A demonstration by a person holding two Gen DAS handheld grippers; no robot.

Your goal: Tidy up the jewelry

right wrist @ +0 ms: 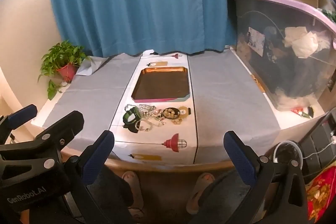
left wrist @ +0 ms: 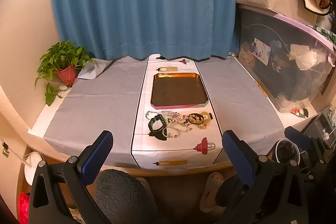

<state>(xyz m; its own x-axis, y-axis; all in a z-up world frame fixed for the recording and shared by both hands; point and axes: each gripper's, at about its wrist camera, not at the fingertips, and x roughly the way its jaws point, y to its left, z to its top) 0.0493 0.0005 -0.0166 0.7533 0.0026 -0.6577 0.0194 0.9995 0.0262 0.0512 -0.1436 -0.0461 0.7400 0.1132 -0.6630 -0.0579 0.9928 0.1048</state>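
A pile of jewelry (left wrist: 178,122) (right wrist: 155,115) lies on the white runner in front of a dark tray (left wrist: 178,90) (right wrist: 161,85) with a gold rim. The pile holds a black-and-green watch (left wrist: 157,124) (right wrist: 131,115), clear bead bracelets (left wrist: 178,131) and a dark ring of yellowish beads (left wrist: 195,118) (right wrist: 171,113). My left gripper (left wrist: 168,138) and my right gripper (right wrist: 169,139) both hover before the table's near edge, short of the pile, jaws wide apart and empty. The left gripper's body also shows at the right wrist view's lower left.
A potted plant (left wrist: 63,68) stands at the table's far left corner. A large clear storage bin (left wrist: 289,68) with a pink lid fills the right side. A blue curtain (left wrist: 142,3) hangs behind. Grey cloth (left wrist: 94,102) covers the table beside the runner. Slippered feet (right wrist: 201,190) show below the edge.
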